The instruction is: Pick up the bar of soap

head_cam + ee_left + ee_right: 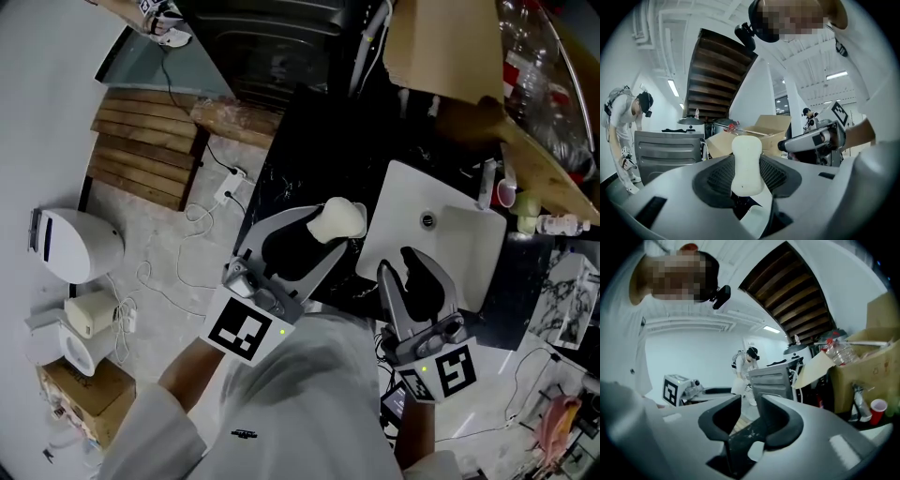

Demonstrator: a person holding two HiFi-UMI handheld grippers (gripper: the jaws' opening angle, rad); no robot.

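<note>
**Soap gripped in the left gripper**

Head view: the left gripper (326,232) clamps the bar of soap (338,219) at its far tips, over the black counter (309,141), left of the white sink (412,192).

Left gripper view: both pads press the soap.

Right gripper view: the right gripper (749,401) is parted and empty.

The left gripper (326,236) clamps the bar of soap (339,217) between its jaws; the right gripper (410,267) hovers alongside, jaws apart, empty.
</note>
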